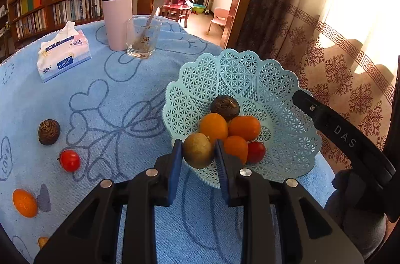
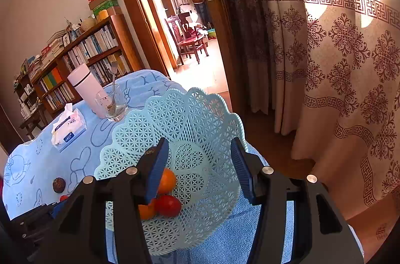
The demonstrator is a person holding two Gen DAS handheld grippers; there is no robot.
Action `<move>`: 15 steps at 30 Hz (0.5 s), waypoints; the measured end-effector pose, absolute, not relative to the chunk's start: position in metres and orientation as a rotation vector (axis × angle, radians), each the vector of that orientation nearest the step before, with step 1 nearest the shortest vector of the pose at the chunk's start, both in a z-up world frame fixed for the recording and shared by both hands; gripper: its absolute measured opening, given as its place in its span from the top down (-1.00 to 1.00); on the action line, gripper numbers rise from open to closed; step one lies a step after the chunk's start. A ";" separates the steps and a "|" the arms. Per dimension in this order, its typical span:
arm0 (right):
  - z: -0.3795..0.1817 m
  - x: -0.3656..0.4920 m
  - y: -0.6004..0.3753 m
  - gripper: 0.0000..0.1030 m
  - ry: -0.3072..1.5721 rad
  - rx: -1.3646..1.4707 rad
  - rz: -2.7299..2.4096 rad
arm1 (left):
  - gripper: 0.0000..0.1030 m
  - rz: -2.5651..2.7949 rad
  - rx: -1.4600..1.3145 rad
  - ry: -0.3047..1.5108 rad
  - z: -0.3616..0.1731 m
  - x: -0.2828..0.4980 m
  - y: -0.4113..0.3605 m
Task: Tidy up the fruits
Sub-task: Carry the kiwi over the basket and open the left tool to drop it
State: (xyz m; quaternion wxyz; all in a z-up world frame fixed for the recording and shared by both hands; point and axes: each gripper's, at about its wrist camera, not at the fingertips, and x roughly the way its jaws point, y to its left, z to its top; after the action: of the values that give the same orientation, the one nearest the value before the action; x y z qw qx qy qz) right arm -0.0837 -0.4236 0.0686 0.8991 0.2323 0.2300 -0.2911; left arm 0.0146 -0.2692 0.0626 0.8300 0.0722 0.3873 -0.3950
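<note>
While left gripper [image 1: 198,151] pinches brownish fruit [image 1: 198,150], right gripper [image 2: 197,167] spread, hiding basket [image 2: 200,114] fruit

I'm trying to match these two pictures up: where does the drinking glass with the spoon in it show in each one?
Left wrist view: the drinking glass stands upper left of centre on the blue cloth, just right of the pink flask.
Right wrist view: the drinking glass sits left of centre, just past the far rim of the blue lattice basket, in front of the flask.
Shared landmark: the tissue pack, to the left of the glass in both.
</note>
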 end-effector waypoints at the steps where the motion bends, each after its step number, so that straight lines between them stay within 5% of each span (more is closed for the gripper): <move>1: 0.069 -0.084 -0.425 -0.04 0.474 0.483 -0.604 | 0.43 -0.845 0.151 0.817 0.062 0.014 -0.272; 4: 0.069 -0.086 -0.426 -0.04 0.473 0.487 -0.607 | -0.09 -0.852 0.133 0.818 0.062 0.016 -0.271; 15: 0.068 -0.083 -0.416 -0.04 0.479 0.481 -0.580 | -0.12 -0.681 0.031 0.819 0.070 0.045 -0.213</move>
State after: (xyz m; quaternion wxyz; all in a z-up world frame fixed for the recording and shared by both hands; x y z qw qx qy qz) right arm -0.0831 -0.4157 0.0682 0.9020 0.2324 0.2318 -0.2806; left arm 0.0451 -0.2127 0.0702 0.8614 0.0149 0.3903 -0.3248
